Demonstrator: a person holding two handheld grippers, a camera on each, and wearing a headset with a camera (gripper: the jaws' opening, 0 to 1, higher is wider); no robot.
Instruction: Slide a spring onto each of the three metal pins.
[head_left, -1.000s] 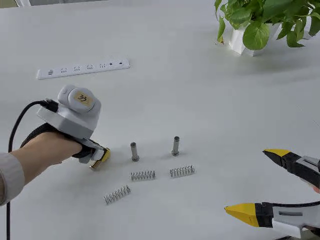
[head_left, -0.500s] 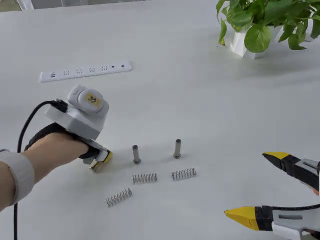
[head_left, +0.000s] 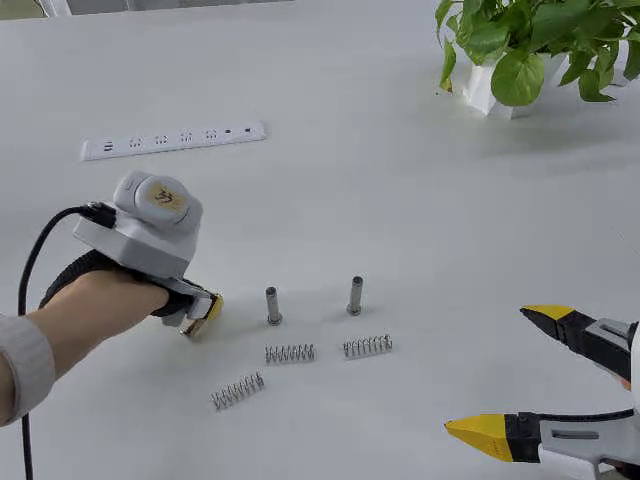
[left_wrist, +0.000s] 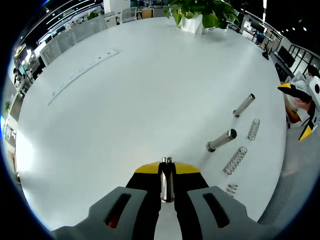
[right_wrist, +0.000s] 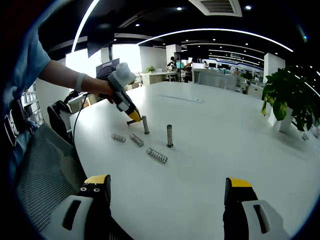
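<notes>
The yellow-tipped left tongs (left_wrist: 166, 167), held in a hand (head_left: 100, 298), are clamped on one short silver metal pin (left_wrist: 166, 181), which lies lengthwise between the jaws. In the head view these tongs sit low over the white bench (head_left: 400, 200), near the other parts and to their left.

Two more silver pins stand upright on the bench, near each other but apart: the left upright pin (head_left: 272, 305) and the right upright pin (head_left: 355, 295).

On the near side of them, three small coiled wire springs lie on their sides. The middle spring (head_left: 289, 353) is near the left upright pin. The right spring (head_left: 367, 346) is near the right upright pin. The near-left spring (head_left: 237, 390) lies closer to the person.

The black, yellow-tipped right tongs (head_left: 490, 372) hover at the near right, well apart from the parts, with the jaws spread wide.

Farther back are a white power strip (head_left: 173, 141) and a leafy green plant in a white pot (head_left: 520, 45).
</notes>
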